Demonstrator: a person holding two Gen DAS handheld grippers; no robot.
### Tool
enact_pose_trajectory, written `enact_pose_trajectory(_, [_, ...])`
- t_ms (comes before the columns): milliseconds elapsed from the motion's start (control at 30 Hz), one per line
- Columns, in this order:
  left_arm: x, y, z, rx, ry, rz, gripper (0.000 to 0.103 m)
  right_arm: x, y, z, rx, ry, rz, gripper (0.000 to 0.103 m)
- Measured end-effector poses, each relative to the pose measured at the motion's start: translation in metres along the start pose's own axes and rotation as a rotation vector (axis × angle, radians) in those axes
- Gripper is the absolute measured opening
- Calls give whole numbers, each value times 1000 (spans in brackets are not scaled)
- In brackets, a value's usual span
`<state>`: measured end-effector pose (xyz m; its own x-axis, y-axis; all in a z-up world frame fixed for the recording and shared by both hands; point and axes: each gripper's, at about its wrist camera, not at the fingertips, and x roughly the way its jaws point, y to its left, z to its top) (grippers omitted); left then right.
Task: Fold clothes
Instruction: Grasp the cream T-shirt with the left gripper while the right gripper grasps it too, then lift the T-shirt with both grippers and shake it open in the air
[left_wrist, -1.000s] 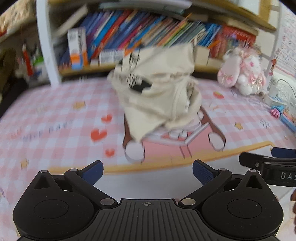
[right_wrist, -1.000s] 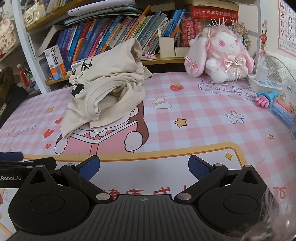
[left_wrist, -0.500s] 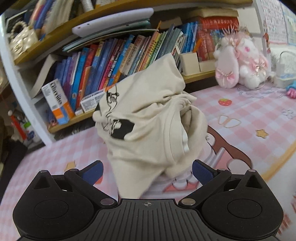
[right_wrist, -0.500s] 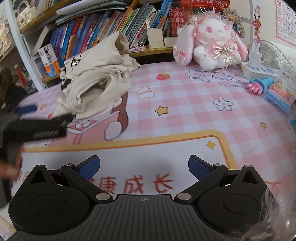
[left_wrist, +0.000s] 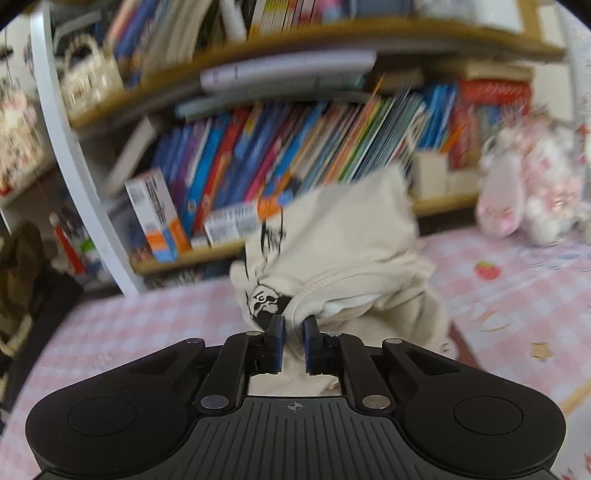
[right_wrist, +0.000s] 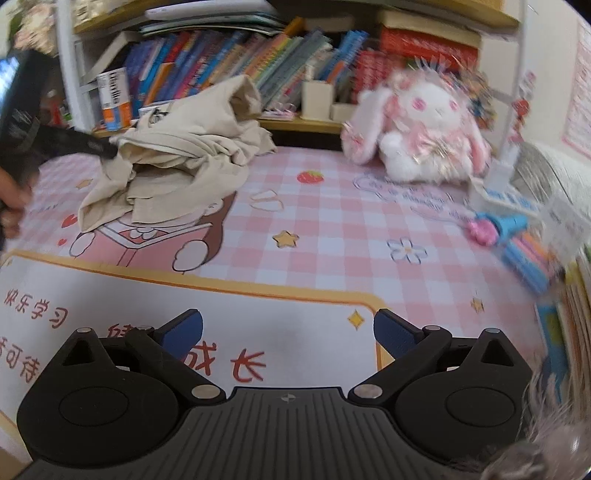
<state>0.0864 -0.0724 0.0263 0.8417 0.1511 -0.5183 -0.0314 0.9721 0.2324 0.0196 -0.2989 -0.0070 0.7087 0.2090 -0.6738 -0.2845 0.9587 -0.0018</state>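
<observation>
Cream cotton, a crumpled T-shirt (left_wrist: 343, 266) with a black print, sits heaped on the pink checked mat (right_wrist: 332, 221) of your worktop in front of the bookshelf (left_wrist: 295, 155). Your left hand-held gripper (left_wrist: 293, 332) has just closed, pinching the shirt's ribbed edge. Your right hand-held gripper (right_wrist: 288, 332) hangs wide and empty over the mat, well apart from the shirt.
</observation>
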Motion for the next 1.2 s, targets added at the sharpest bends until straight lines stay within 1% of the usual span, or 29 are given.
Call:
enact_pose_trajectory(133, [-49,3,-4,16,-57,0,9,8,12,13,-131,-42,60,101])
enact_pose_trajectory(233, [-75,17,-11,-45,-57,-14,9,12,30,23,-254,-88,105,101])
enact_pose_trajectory(333, [-97,26,-17,-77,-46,-32,9,14,52,31,-386,-151,136,101])
enact_pose_trajectory(467, [-119,29,-29,-97,-43,-43,9,20,80,38,-568,-220,163,100])
enact_pose_trajectory(600, [-133,32,-37,-115,-36,-56,9,34,104,36,-735,-283,159,99])
enact_pose_trajectory(700, [-137,33,-40,-110,-25,-62,9,50,121,34,-892,-352,114,89])
enact_pose_trajectory(733, [-138,34,-42,-110,-23,-63,9,57,124,34,-945,-368,99,89])
enact_pose_trajectory(800, [-138,37,-44,-114,-13,-67,9,70,131,34,-1060,-404,66,83])
enact_pose_trajectory(833, [-136,38,-46,-114,-6,-69,10,73,130,36,-1091,-407,68,70])
enact_pose_trajectory(867, [-134,37,-50,-112,0,-71,10,75,130,39,-1123,-411,70,45])
enact_pose_trajectory(900, [-131,37,-53,-109,11,-74,13,77,129,41,-1154,-414,72,21])
enact_pose_trajectory(933, [-126,35,-58,-103,34,-77,15,78,127,45,-1172,-416,77,14])
enact_pose_trajectory(967, [-121,34,-63,-98,57,-81,15,72,121,56,-1135,-418,93,12])
enact_pose_trajectory(1033, [-110,27,-74,-84,110,-102,20,59,108,78,-1057,-422,123,10])
enact_pose_trajectory(1100, [-99,17,-86,-66,153,-111,41,39,95,104,-967,-446,140,10])
enact_pose_trajectory(1167, [-89,3,-97,-31,168,-115,54,20,88,120,-932,-486,139,9])
enact_pose_trajectory(1200, [-86,-6,-101,0,164,-110,57,11,85,128,-921,-508,137,9])
